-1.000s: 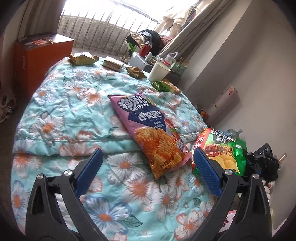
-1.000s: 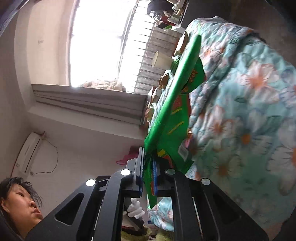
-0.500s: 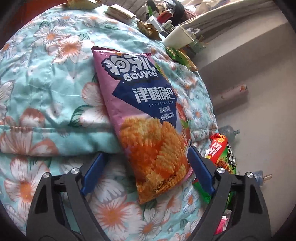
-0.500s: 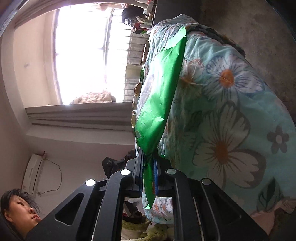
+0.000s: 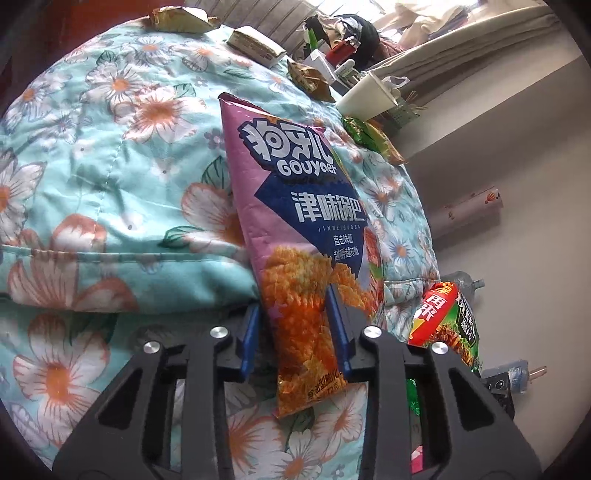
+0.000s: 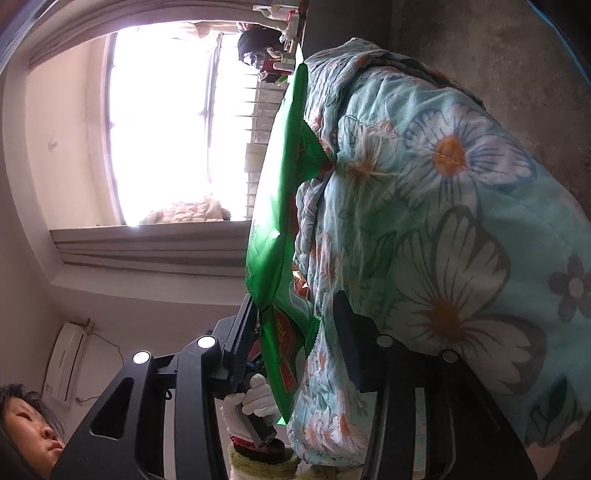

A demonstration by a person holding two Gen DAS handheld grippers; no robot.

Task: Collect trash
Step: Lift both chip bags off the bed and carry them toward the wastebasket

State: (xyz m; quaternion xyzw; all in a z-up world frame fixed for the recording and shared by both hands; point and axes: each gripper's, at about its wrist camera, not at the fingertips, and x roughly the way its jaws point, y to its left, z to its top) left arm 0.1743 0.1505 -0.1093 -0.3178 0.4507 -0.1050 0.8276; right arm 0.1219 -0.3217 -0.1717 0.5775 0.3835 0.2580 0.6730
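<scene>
While the pink and orange snack bag [image 5: 295,221] lies on the floral quilt [image 5: 110,184], the left claw [image 5: 293,321] has its two blue pads pressed in on the bag's lower, orange part, one on each side, so it is clamped on that bag. The bag's bottom edge hangs below the pads, over the quilt's fold. Farther back on the quilt lie a gold wrapper [image 5: 181,18], a flat carton [image 5: 256,46], another gold wrapper [image 5: 308,79], a white paper cup [image 5: 365,98] on its side and a small green wrapper [image 5: 369,138].

In the right wrist view, the right claw [image 6: 295,332] has its jaws standing apart, loosely around the green chip bag [image 6: 277,221]; the left pad touches the bag, the right pad stands clear of it against the quilt [image 6: 443,221]. The bag leans up along the quilt's edge. That same green bag [image 5: 447,325] shows in the left view, just beside the quilt.
</scene>
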